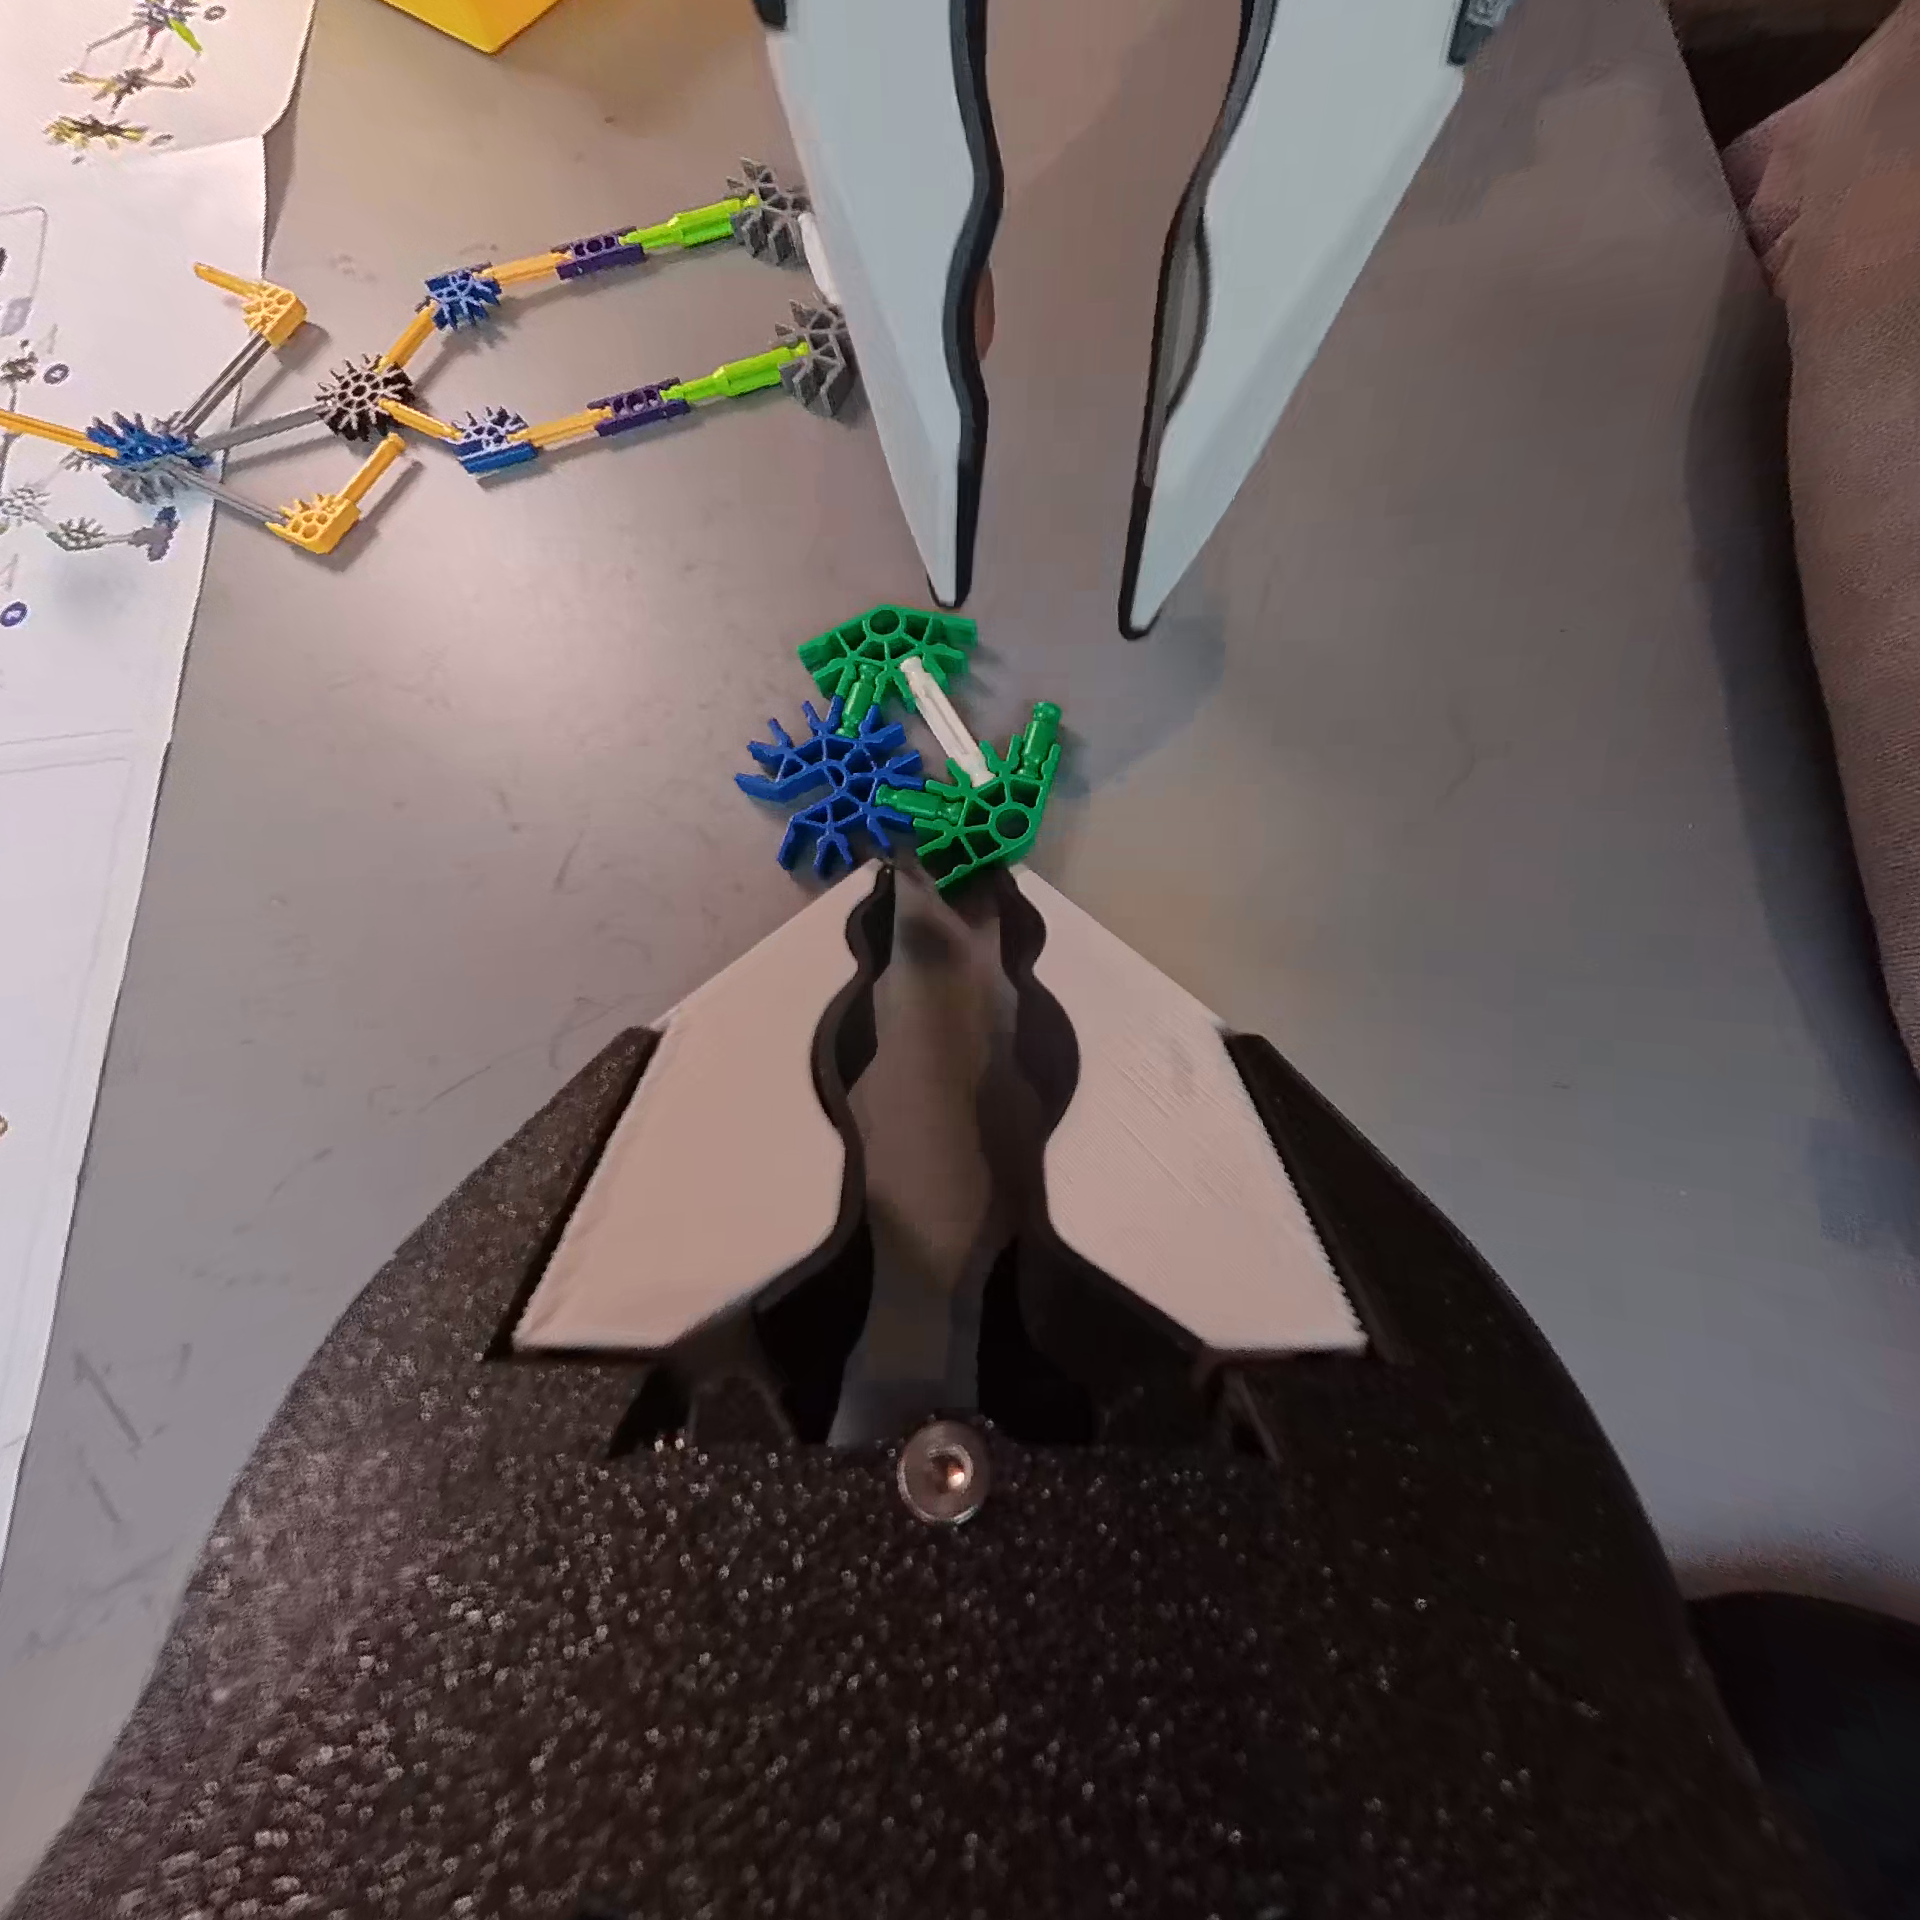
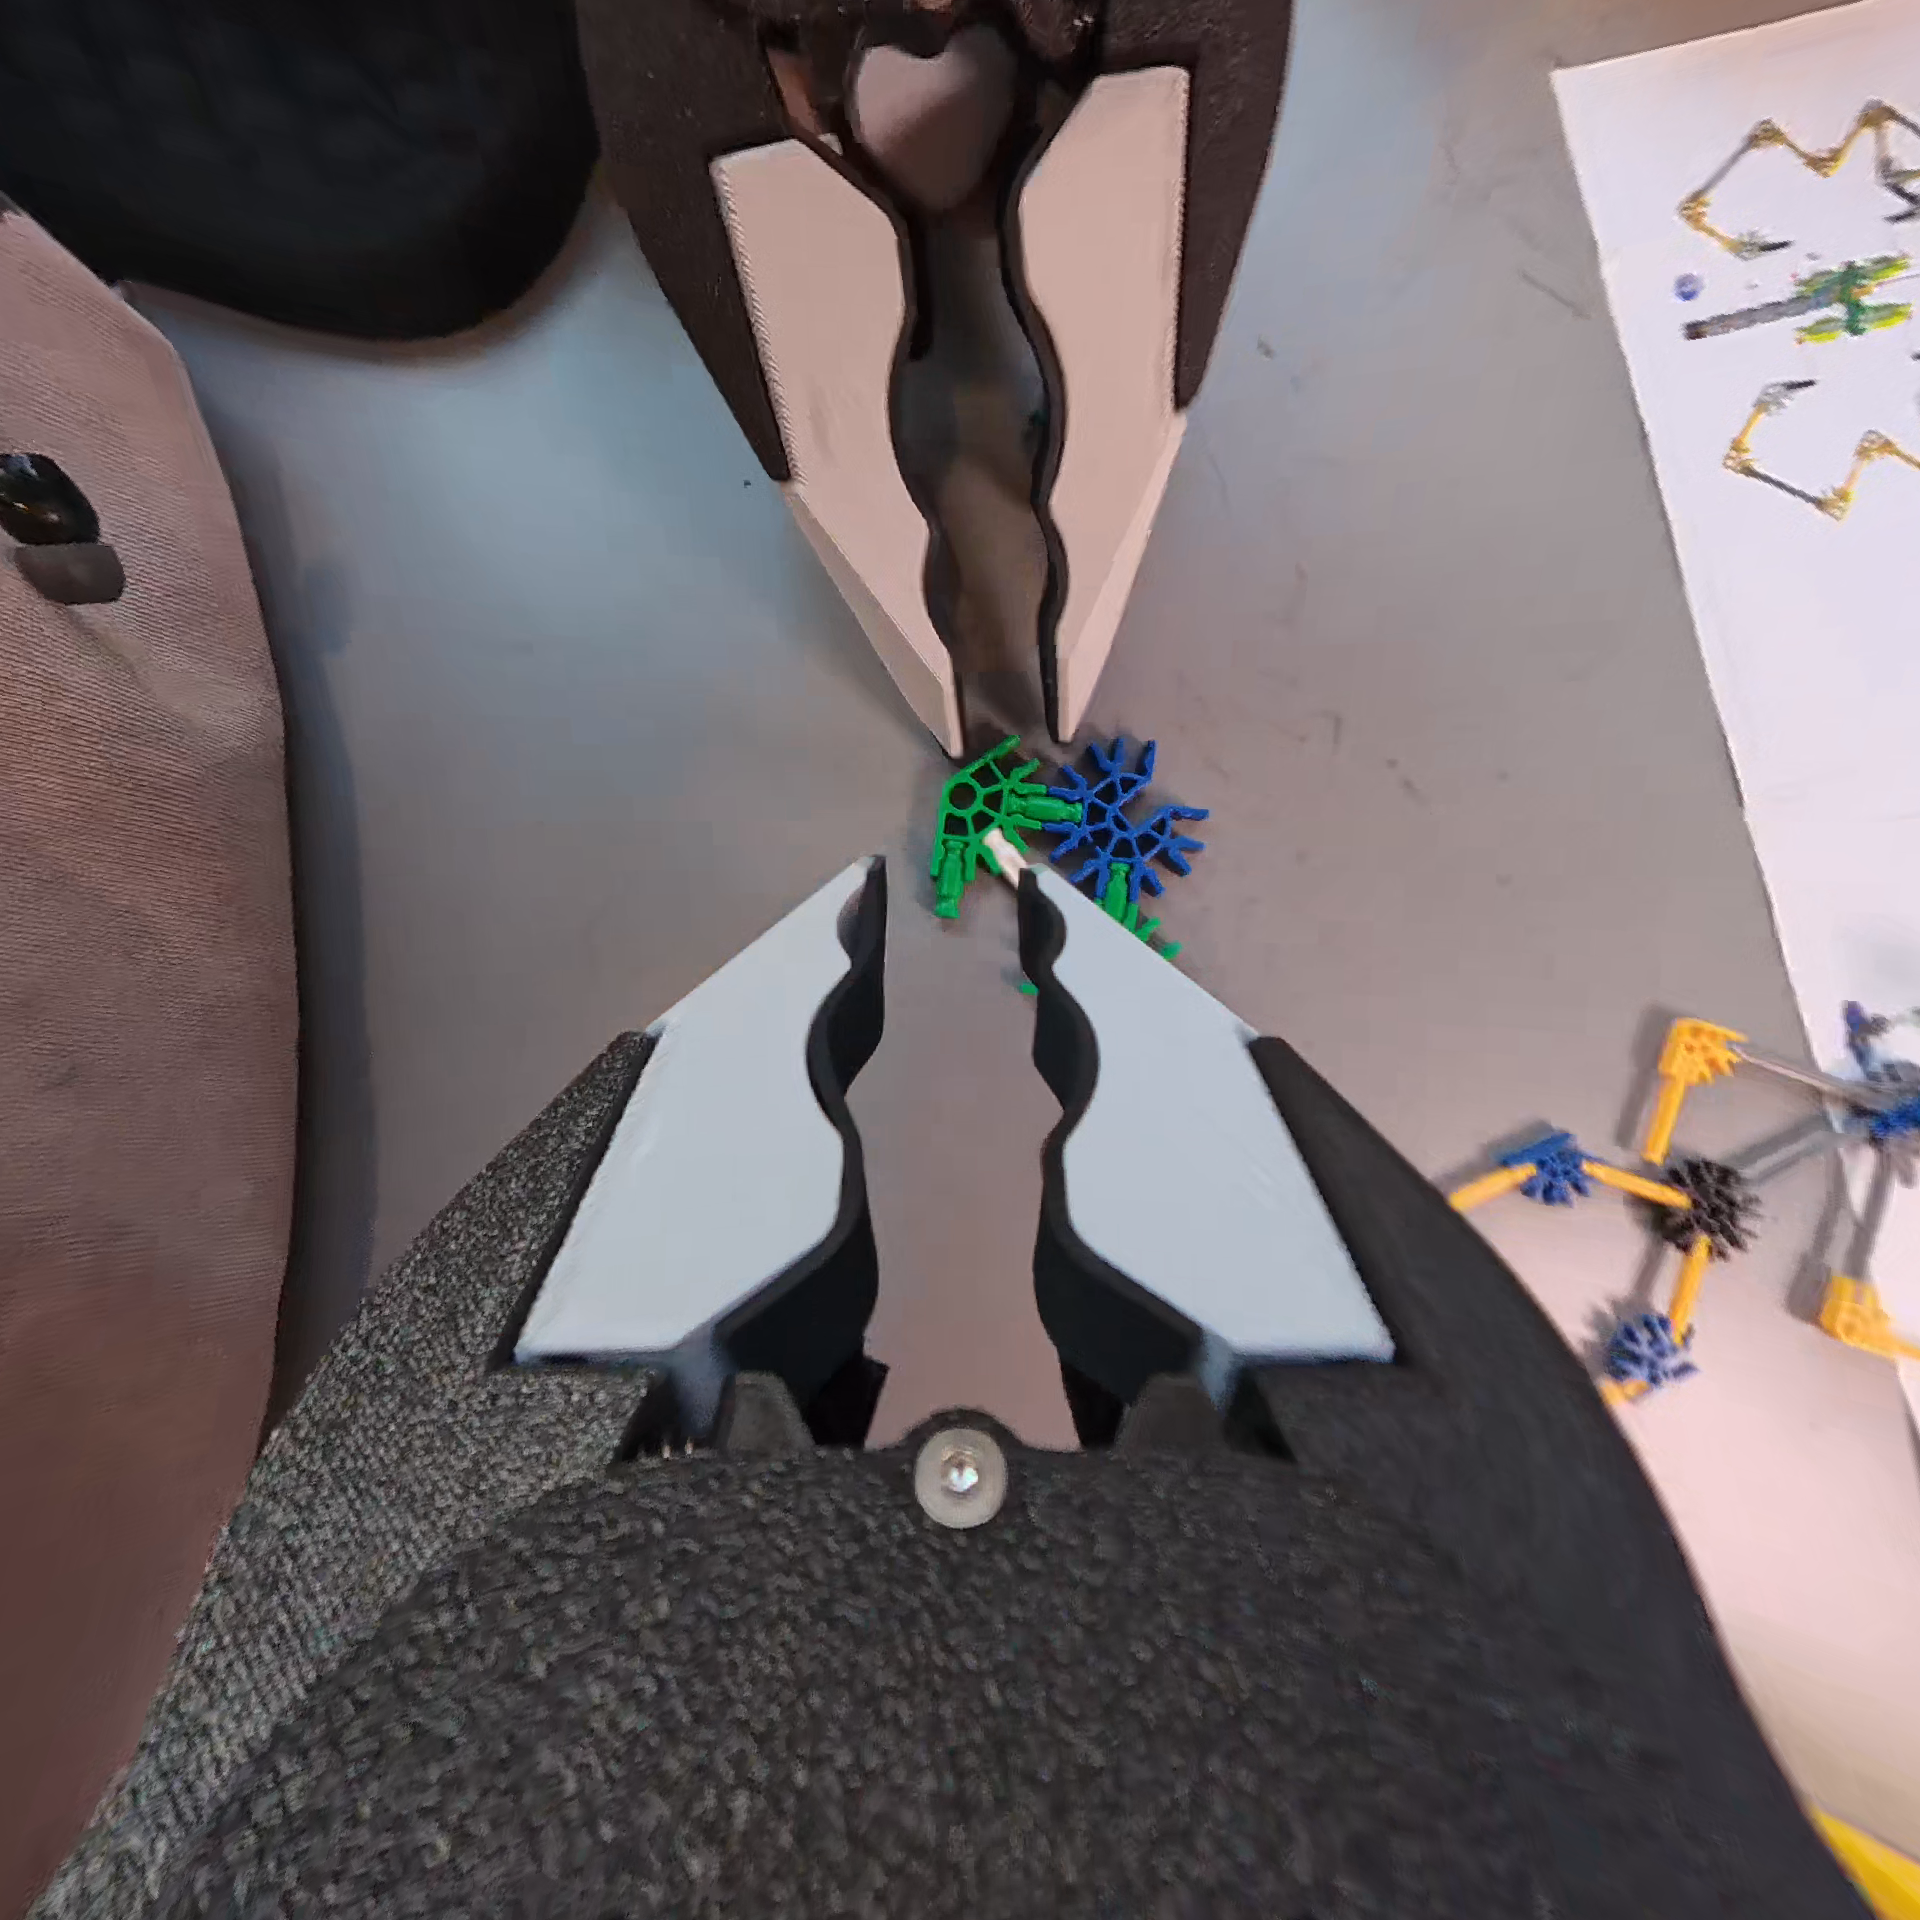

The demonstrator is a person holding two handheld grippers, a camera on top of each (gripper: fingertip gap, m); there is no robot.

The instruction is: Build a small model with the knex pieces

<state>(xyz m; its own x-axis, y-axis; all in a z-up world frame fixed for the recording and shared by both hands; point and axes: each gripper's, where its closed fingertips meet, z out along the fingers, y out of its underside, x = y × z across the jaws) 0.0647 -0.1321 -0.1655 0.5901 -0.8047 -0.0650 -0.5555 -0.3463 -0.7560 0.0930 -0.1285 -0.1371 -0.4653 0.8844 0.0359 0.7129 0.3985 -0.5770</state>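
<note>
A small toy build lies flat on the grey table [image 1: 1403,831]: a blue snowflake connector [image 1: 831,790], two green fan connectors [image 1: 888,649] [image 1: 987,821], a white rod [image 1: 940,717] and short green rods. My left gripper [image 1: 948,871] is narrowly open, its tips straddling the corner of the nearer green connector. My right gripper [image 1: 1039,613] faces it from the far side, open and empty, tips just beyond the other green connector. In the right wrist view my right gripper [image 2: 954,871] is by the white rod [image 2: 1006,857], with the green connector [image 2: 971,805], the blue connector [image 2: 1122,821] and the left gripper [image 2: 1008,743] beyond.
A larger build of yellow, grey, purple and lime rods with blue, black and grey connectors [image 1: 468,364] [image 2: 1683,1195] lies to one side. A printed picture sheet [image 1: 104,520] [image 2: 1787,520] lies beside it. A yellow box [image 1: 468,21] stands at the back. Brown fabric [image 1: 1849,520] [image 2: 125,831] borders the table. Tip to tip, the grippers are about 5 cm apart.
</note>
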